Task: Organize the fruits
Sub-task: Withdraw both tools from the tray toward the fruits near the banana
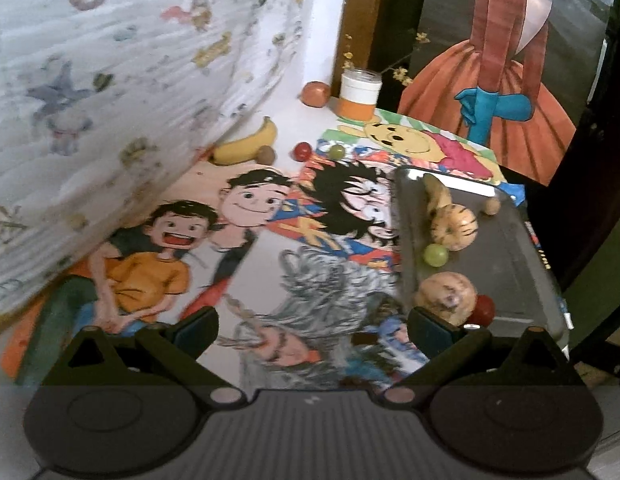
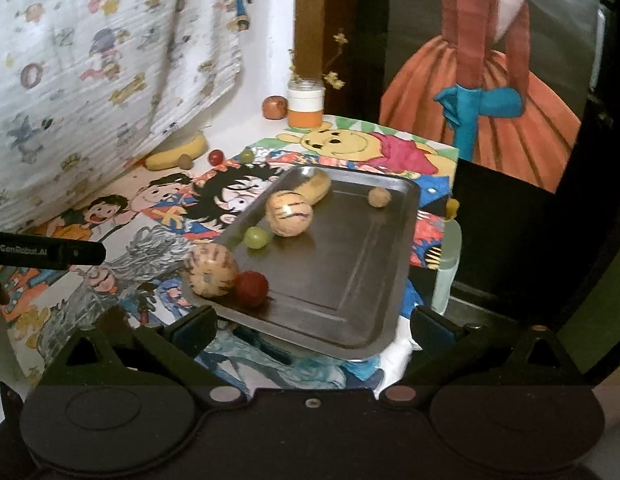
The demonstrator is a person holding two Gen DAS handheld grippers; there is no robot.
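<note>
**Both claws wide open and empty above the fruit tray**

The left gripper has its jaws spread as wide as they go, nothing between them but the cartoon-printed table cover below. Far ahead of it and to its left, against the patterned cloth, lie a banana with a small brown fruit touching it; next along, ahead of the claw, sit a red grape and a green grape, near each other. Further back stand an orange-red fruit and a white-and-orange jar. To the claw's right is the metal tray.

The right gripper is likewise fully open and holds nothing; the tray's near edge lies just ahead between its fingers. In the tray, ahead and left of the claw, a striped melon touches a red fruit; beyond them a green grape, a second striped melon and a banana behind it. A small brown fruit sits apart in the far right corner.
</note>
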